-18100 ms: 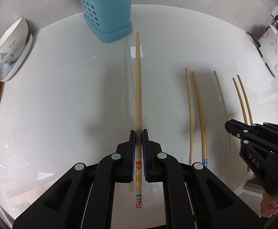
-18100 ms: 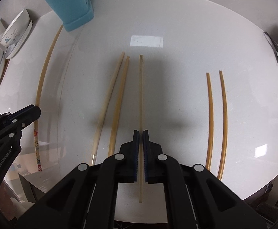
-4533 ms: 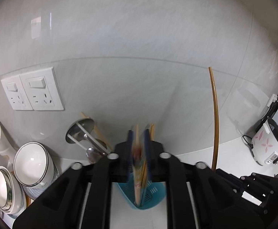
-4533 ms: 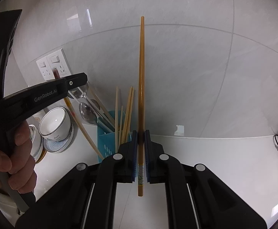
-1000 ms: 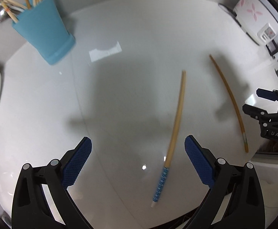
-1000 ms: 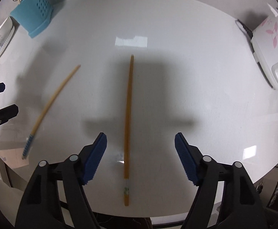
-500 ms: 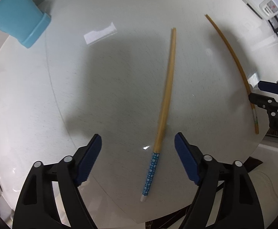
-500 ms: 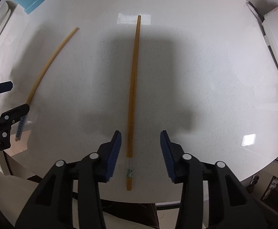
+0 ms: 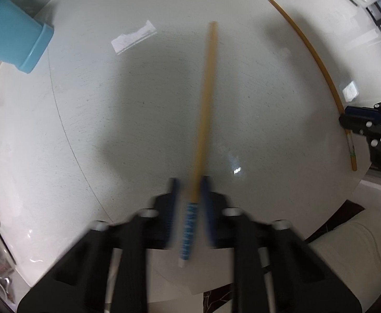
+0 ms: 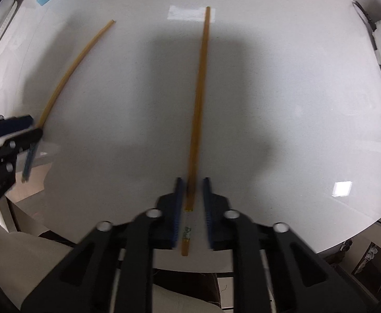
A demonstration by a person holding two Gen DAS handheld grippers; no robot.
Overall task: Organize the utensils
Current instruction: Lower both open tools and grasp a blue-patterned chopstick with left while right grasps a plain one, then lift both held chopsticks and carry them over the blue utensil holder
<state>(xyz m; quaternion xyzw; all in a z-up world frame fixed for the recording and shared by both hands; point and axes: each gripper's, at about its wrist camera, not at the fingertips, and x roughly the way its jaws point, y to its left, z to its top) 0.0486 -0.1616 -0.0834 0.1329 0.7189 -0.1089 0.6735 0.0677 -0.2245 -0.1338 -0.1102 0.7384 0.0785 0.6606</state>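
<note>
**Both grippers closing on the last two chopsticks**

The left gripper (image 9: 189,195) straddles the pale bamboo chopstick with a blue-patterned end (image 9: 204,109). The right gripper (image 10: 192,195) straddles the darker amber chopstick (image 10: 199,96). Both jaw pairs have just been closing; each stands narrow around its stick. Motion blur hides pad contact, so a firm hold is not confirmed. Each grasp is near the handle end, probably for tip-down insertion.

The light blue plastic utensil holder (image 9: 10,44) stands at 10 o'clock on the white round table (image 9: 112,104). Its contents are out of view.
</note>
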